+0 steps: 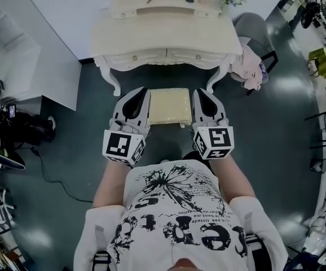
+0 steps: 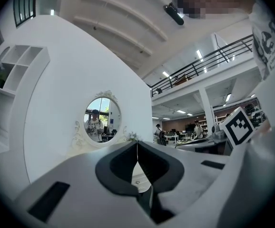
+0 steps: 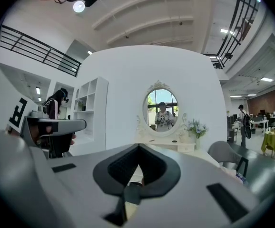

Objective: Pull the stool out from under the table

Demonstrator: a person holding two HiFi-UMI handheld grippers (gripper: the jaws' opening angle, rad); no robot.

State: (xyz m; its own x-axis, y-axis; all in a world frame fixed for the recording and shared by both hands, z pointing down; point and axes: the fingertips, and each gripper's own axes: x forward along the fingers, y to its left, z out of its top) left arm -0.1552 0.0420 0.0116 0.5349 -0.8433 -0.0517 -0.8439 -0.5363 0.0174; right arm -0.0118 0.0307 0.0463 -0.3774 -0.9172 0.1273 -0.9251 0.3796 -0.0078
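In the head view, the stool (image 1: 168, 105), with a cream cushioned seat, stands on the dark floor just in front of the white dressing table (image 1: 166, 38), its far edge near the table's front. My left gripper (image 1: 140, 92) is beside the seat's left edge and my right gripper (image 1: 201, 94) beside its right edge, both pointing toward the table. In each gripper view the jaws meet at the tips with nothing between them: left gripper (image 2: 137, 145), right gripper (image 3: 138, 147). Whether either touches the seat I cannot tell.
An oval mirror (image 3: 162, 110) and flowers (image 3: 197, 127) sit on the table top. A grey chair (image 1: 253, 27) with pink cloth (image 1: 250, 69) is right of the table. White shelving (image 1: 16, 55) is at the left, and a cable (image 1: 50, 174) lies on the floor.
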